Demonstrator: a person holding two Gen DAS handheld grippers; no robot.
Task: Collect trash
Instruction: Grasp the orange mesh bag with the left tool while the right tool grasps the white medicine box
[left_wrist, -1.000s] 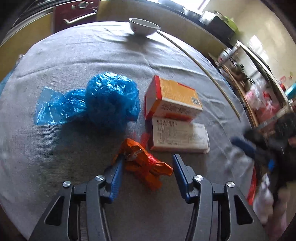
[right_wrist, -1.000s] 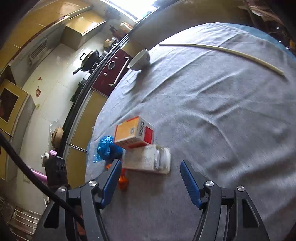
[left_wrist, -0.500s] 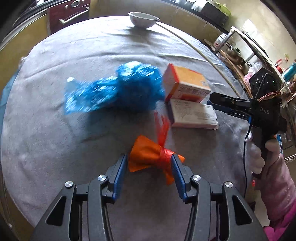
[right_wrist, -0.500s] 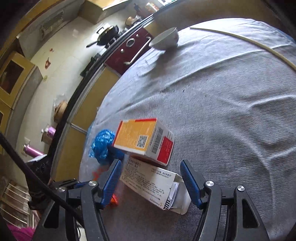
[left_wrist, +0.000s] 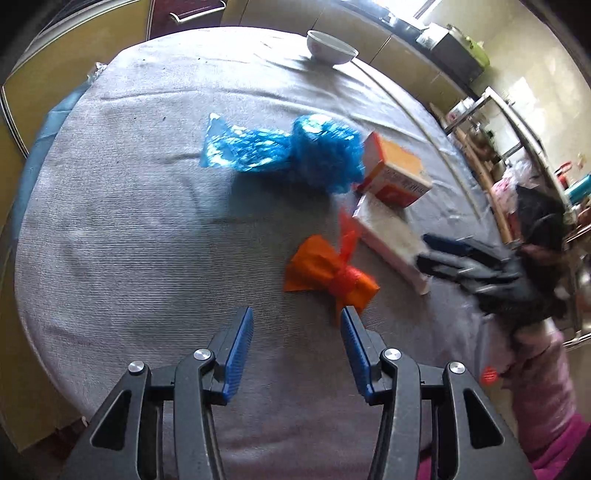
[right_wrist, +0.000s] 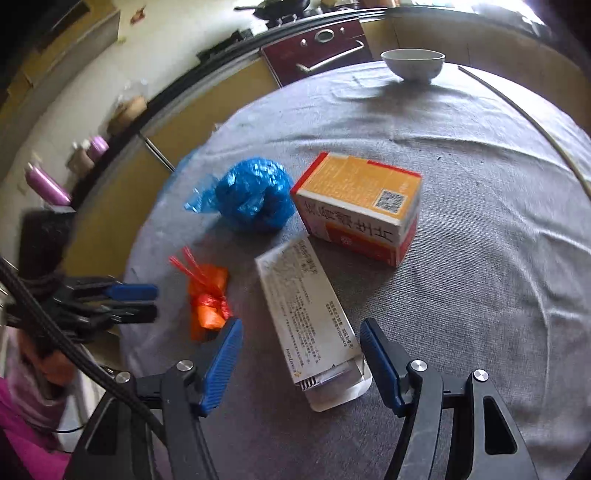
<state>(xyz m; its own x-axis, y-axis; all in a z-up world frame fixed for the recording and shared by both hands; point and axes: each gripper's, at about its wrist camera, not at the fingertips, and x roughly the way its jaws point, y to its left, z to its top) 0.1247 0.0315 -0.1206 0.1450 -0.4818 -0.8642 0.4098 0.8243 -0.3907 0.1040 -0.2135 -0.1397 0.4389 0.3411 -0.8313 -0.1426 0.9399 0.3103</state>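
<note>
Four pieces of trash lie on the grey tablecloth: a tied orange bag (left_wrist: 330, 275) (right_wrist: 208, 293), a crumpled blue plastic bag (left_wrist: 291, 151) (right_wrist: 251, 195), an orange-and-red carton (left_wrist: 397, 171) (right_wrist: 360, 206), and a flat white box (left_wrist: 388, 238) (right_wrist: 310, 321). My left gripper (left_wrist: 297, 317) is open and empty, just short of the orange bag. My right gripper (right_wrist: 301, 332) is open, its jaws on either side of the white box's near end; it also shows blurred in the left wrist view (left_wrist: 461, 254).
A white bowl (left_wrist: 330, 46) (right_wrist: 413, 62) stands at the table's far edge. A long thin stick (left_wrist: 424, 125) (right_wrist: 532, 122) lies across the right side. Yellow cabinets and a dark red oven door (right_wrist: 321, 44) are behind the table. Shelves with clutter stand at the right.
My left gripper has drawn back from the orange bag, which now lies ahead of the jaws. My right gripper has moved in over the white box.
</note>
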